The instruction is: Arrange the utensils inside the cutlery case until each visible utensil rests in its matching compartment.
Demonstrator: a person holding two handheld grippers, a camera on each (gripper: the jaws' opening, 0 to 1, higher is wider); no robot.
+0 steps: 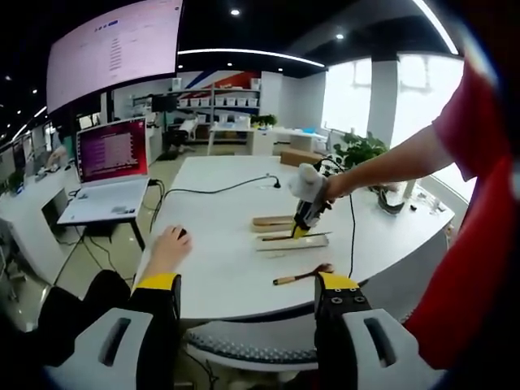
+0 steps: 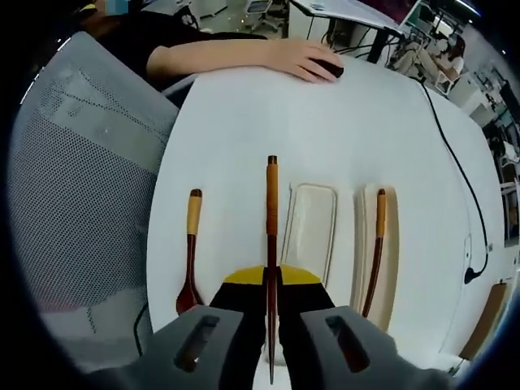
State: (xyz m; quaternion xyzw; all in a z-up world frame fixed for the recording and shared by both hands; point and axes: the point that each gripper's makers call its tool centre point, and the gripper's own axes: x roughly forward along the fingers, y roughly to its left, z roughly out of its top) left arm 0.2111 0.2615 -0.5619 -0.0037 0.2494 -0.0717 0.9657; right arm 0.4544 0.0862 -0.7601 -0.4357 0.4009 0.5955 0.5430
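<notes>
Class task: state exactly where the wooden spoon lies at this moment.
In the right gripper view the wooden spoon lies flat on the white table, left of the chopsticks held by the right gripper, outside the cutlery case.

- Left gripper (image 1: 248, 296): two black jaws with yellow tips, rising from pale grey moulded housings, each housing with a dark oblong slot.
- The right-hand jaw of that pair carries small round screw holes just under its yellow tip.
- Right gripper (image 2: 272, 280): black jaws with yellow tips and the same grey slotted housings.
- Seen in the left gripper view, the right gripper (image 1: 309, 213) is a black-and-yellow body, with a white glove (image 1: 307, 182) on the hand holding it.
- The person wears a red short sleeve (image 1: 471, 114); the forearm is bare.
</notes>
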